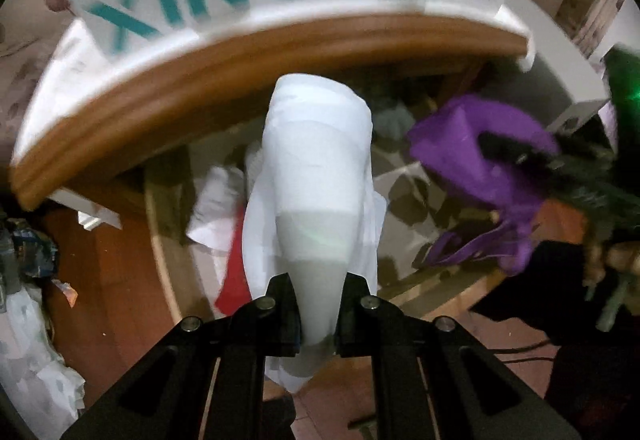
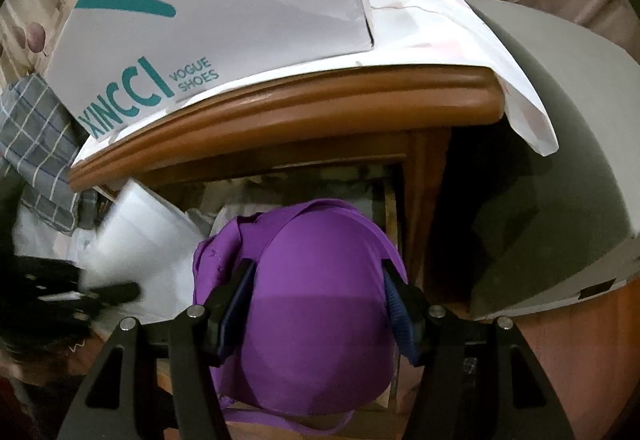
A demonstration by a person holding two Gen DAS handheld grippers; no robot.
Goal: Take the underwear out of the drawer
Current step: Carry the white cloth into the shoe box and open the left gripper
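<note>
You hold two pieces of underwear above the open drawer point(image 1: 168, 200): your left gripper point(image 1: 318, 314) pinches one white piece point(image 1: 320, 168), your right gripper point(image 2: 316, 304) squeezes one purple bra point(image 2: 320, 280), both jaws pointing steeply down

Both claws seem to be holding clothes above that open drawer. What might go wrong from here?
The white garment hangs long from the left gripper and might drag other clothes out of the drawer. The purple bra bulges between the right gripper's fingers; its dangling straps might snag the drawer's edge.
</note>
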